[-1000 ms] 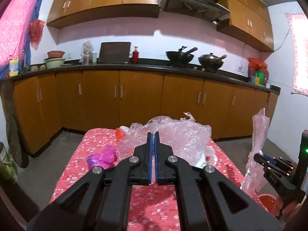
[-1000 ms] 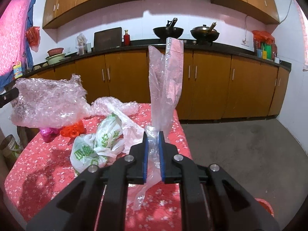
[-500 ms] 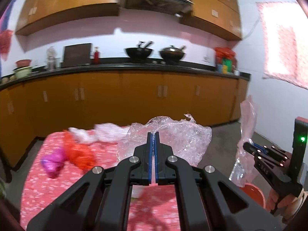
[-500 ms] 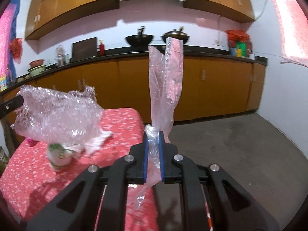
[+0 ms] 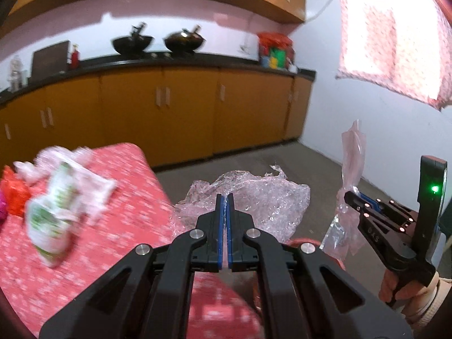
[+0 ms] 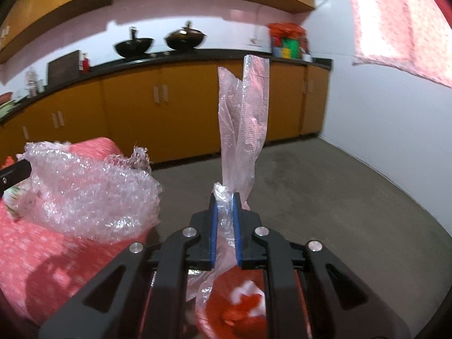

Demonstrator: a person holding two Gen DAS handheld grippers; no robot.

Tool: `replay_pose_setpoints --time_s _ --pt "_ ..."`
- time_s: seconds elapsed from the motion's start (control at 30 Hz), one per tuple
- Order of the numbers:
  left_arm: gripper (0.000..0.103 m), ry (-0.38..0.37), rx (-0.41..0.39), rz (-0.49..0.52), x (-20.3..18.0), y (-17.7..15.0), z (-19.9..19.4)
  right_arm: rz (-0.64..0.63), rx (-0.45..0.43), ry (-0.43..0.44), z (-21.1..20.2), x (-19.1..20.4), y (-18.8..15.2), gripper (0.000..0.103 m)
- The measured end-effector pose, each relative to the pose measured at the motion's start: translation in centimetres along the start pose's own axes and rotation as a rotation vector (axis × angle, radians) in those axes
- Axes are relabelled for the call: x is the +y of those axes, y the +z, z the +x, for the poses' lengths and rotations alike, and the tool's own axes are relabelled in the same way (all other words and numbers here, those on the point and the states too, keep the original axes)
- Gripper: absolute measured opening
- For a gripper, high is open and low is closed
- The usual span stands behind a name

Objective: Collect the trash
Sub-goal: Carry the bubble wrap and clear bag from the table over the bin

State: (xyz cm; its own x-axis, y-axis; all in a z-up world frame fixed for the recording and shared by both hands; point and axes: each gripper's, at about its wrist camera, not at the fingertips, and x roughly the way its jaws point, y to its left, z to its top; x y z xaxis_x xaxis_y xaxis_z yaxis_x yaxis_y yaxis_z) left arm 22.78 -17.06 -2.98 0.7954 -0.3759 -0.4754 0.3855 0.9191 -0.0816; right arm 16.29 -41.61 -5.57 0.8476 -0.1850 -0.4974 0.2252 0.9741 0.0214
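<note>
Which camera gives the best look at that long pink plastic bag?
The right wrist view: the pink bag stands tall mid-frame, pinched in the right gripper. The left wrist view shows it only small at the right edge, sticking up from that gripper, partly side-on.

Faint raised letters, maybe "DXS", sit on the right gripper, nothing else reads clearly

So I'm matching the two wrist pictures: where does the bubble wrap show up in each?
Left wrist: the bubble wrap sits at centre, clamped in the left gripper, past the table's corner.
Right wrist: bubble wrap at left, over the red tablecloth.
Shared landmark: the two black woks on the counter.
</note>
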Motion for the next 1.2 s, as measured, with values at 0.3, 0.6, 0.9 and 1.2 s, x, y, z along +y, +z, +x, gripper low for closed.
replay_pose_setpoints --time_s 0.3,0.6,0.9,1.2 --pt "0.001 -0.070 0.106 0.097 -7.3 -3.0 4.8 0.072 0.104 -0.093 2.7 -6.9 -4.9 0.011" --pt "0.001 -0.090 0.232 0.199 -12.7 -6.4 9.6 0.107 0.213 -0.106 6.1 -9.7 -9.1 0.011" --pt "0.001 -0.096 0.321 0.255 -15.1 -8.5 12.8 0.130 0.304 -0.076 9.0 -10.6 -11.8 0.011" --pt "0.002 -0.090 0.378 0.266 -15.9 -9.9 14.9 0.140 0.360 -0.031 10.8 -9.7 -13.0 0.016"
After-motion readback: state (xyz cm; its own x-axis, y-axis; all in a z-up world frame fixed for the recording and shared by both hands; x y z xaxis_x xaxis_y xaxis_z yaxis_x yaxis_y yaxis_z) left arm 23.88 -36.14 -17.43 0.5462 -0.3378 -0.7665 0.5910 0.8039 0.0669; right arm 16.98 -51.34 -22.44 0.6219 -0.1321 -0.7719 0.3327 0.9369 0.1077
